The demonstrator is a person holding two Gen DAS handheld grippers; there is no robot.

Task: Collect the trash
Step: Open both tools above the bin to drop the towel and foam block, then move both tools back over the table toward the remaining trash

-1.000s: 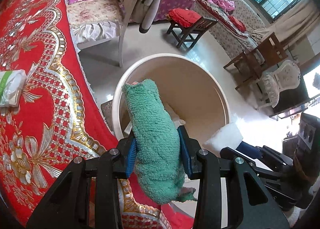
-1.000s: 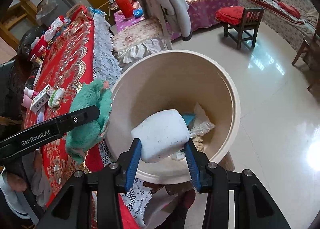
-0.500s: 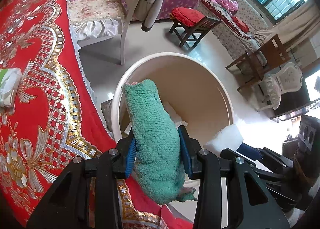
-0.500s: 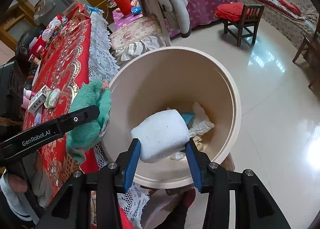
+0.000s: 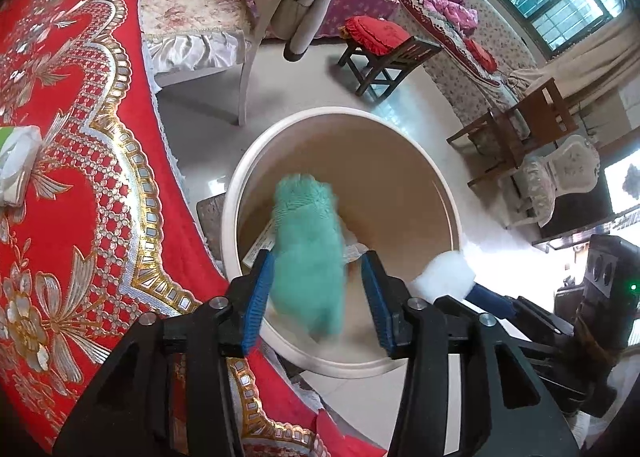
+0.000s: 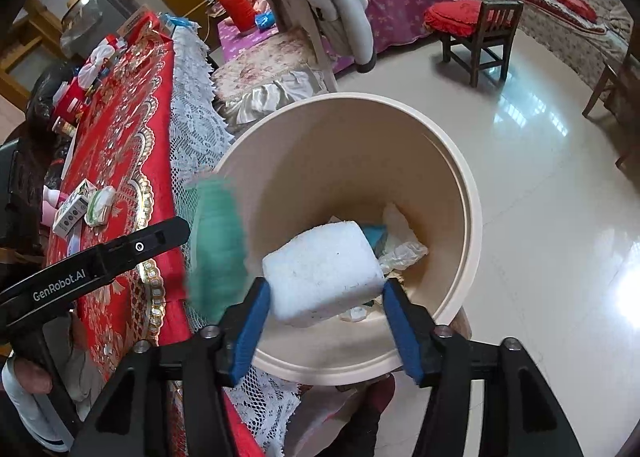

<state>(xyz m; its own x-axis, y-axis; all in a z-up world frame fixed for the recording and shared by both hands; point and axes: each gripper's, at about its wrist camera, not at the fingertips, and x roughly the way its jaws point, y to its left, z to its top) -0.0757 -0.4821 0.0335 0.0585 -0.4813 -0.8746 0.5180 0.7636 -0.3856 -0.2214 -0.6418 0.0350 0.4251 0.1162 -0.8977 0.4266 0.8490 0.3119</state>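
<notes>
A round beige bin [image 5: 448, 193] [image 6: 468, 193] stands on the floor beside the red table. My left gripper [image 5: 318, 297] is open above the bin; the green fuzzy cloth [image 5: 308, 257] is blurred and dropping between its jaws, also seen blurred in the right wrist view [image 6: 216, 253]. My right gripper [image 6: 326, 317] is open over the bin's near rim; the white foam block [image 6: 324, 273] sits loose between its jaws, touching the left pad only. The block shows in the left wrist view [image 5: 446, 275]. Paper and plastic scraps [image 6: 400, 245] lie in the bin.
The red embroidered tablecloth [image 5: 72, 177] [image 6: 120, 161] with a lace edge borders the bin on the left. A tissue pack [image 5: 16, 161] and small boxes [image 6: 76, 209] lie on it. A chair with a grey coat [image 6: 320, 17] and a wooden stool [image 6: 476, 33] stand behind.
Both grippers have opened. The green cloth has slipped from the left jaws and falls toward the bin. The white block is no longer squeezed by the right jaws.
</notes>
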